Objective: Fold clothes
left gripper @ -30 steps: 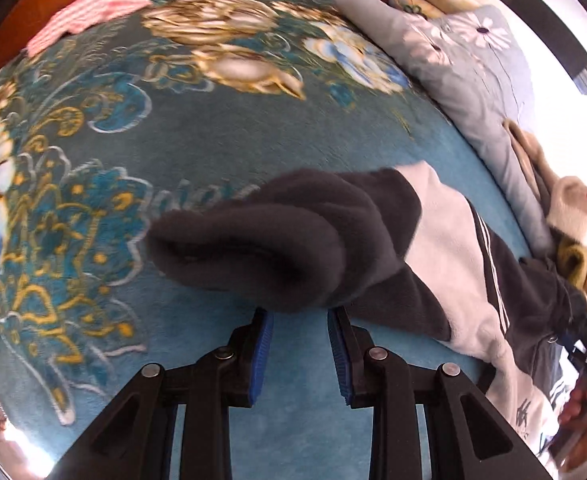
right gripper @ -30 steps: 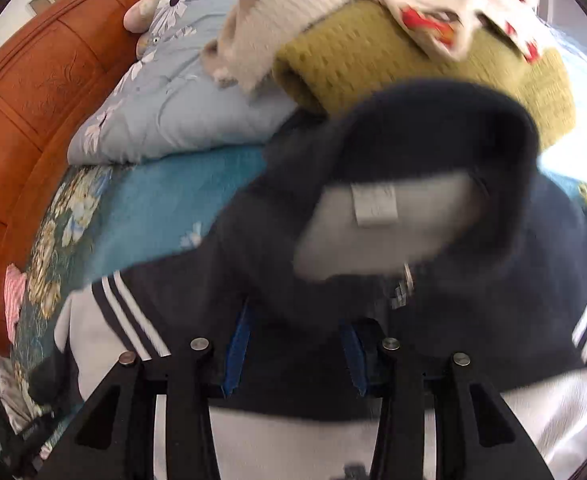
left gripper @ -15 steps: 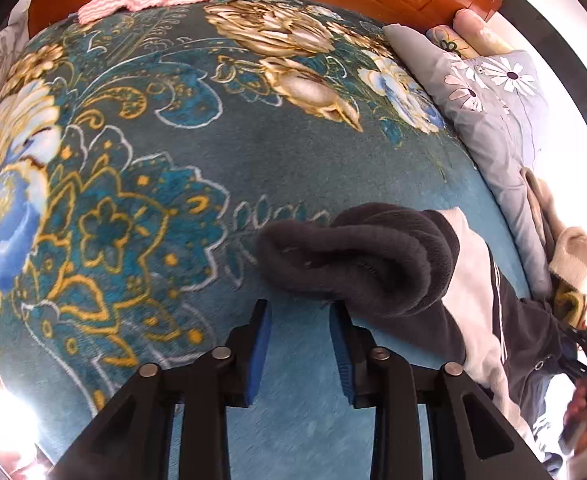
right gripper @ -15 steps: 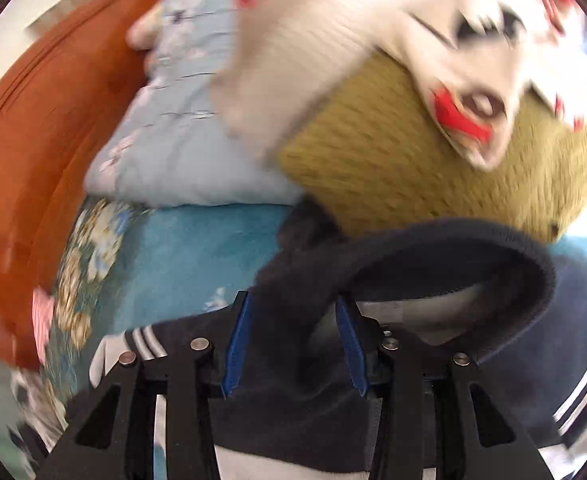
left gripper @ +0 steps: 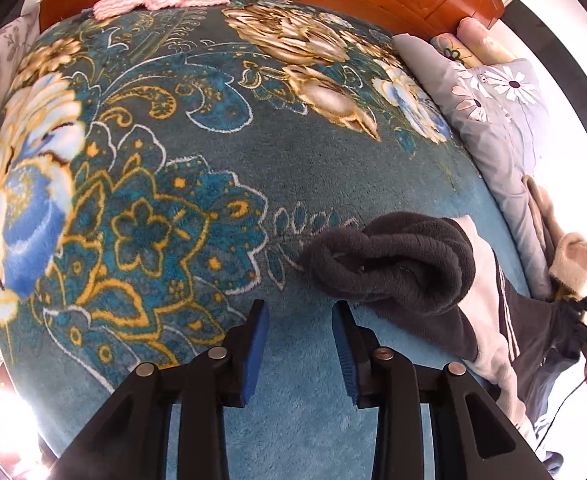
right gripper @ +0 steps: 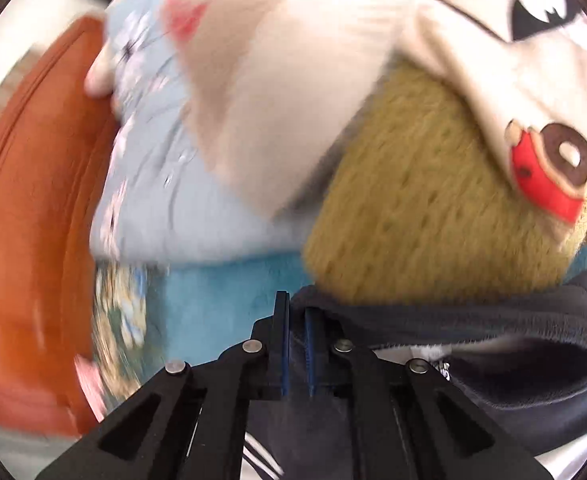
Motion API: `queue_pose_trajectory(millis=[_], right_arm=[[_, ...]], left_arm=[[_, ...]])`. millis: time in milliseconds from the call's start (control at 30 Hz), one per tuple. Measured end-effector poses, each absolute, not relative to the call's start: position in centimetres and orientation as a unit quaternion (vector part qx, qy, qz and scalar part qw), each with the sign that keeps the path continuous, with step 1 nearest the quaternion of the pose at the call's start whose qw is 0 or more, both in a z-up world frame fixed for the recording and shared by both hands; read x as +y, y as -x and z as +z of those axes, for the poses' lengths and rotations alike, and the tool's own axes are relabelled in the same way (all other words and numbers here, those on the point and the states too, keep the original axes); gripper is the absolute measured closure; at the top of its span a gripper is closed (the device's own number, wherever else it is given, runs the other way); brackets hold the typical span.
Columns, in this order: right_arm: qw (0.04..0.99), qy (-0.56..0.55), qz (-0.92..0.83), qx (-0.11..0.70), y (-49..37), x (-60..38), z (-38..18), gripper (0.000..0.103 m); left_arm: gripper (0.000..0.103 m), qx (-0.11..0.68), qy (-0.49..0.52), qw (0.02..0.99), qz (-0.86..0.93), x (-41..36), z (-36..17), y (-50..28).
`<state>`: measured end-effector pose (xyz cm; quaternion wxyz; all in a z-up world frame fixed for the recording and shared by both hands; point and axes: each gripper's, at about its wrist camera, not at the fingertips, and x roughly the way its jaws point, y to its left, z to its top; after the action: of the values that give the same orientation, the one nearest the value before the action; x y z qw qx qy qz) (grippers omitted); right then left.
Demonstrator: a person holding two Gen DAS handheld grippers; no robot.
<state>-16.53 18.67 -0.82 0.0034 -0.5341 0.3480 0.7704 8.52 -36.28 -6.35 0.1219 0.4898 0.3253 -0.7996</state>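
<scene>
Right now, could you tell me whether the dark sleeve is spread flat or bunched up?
Bunched up: the sleeve lies in twisted rolls on the blanket, just ahead of the open left gripper.

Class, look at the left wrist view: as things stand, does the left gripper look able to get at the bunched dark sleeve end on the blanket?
Probably yes. The left gripper is open, and the bunched sleeve end lies just ahead, slightly right, with only bare floral blanket between them.
</scene>
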Motion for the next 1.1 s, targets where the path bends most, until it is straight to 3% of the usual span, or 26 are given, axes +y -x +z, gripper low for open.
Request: queue_pose_trajectory(millis=[67,167,267,367,467,567,633,667,700,867,1100], right_arm=[[0.005,0.538,0.758,0.368,16.9,18.4,-1.4,0.093],[0.009,0.555,0.782,0.283,16.5,16.3,0.1,0.091],[-0.016,0.553,0.811,0.190,14.8,14.1,3.0,0.073],[-0.050,0.535,0.834,0.123,11.8,12.9,6.0,0.066],[-0.076,0.526,0.845,0.065,8.4,12.1,8.5,0.064],[-0.082,0.518,0.851,0.031,5.3,11.7,10.0,0.064],[-0.077,0.520,0.850,0.027,2.6,12.9,10.5,0.064],[-0.071,0.526,0.847,0.028,1.3,14.0,10.8,0.064],[-0.059,0.533,0.844,0.033,0.1,14.9,10.7,0.064],[-0.015,0.542,0.831,0.127,-5.1,20.9,10.7,0.064],[0.023,0.517,0.825,0.228,-10.1,28.3,10.0,0.063]], left_arm=[[0.065,0.340,-0.487,0.120,-0.795,-36.9,-6.5,-8.4],[0.063,0.361,-0.477,0.122,-0.792,-37.8,-6.7,-8.1],[0.056,0.336,-0.469,0.133,-0.806,-38.2,-6.3,-7.1],[0.051,0.312,-0.473,0.134,-0.813,-38.8,-6.4,-5.6],[0.041,0.355,-0.473,0.119,-0.798,-39.9,-7.1,-4.2],[0.042,0.397,-0.464,0.128,-0.781,-40.7,-7.6,-3.3],[0.043,0.419,-0.459,0.143,-0.770,-40.9,-7.6,-3.0],[0.055,0.425,-0.456,0.149,-0.768,-40.9,-7.4,-2.9],[0.076,0.424,-0.457,0.155,-0.766,-40.8,-7.2,-2.7],[0.082,0.387,-0.459,0.177,-0.780,-40.0,-4.7,-2.5],[0.082,0.308,-0.390,0.102,-0.862,-33.0,7.0,-1.0]])
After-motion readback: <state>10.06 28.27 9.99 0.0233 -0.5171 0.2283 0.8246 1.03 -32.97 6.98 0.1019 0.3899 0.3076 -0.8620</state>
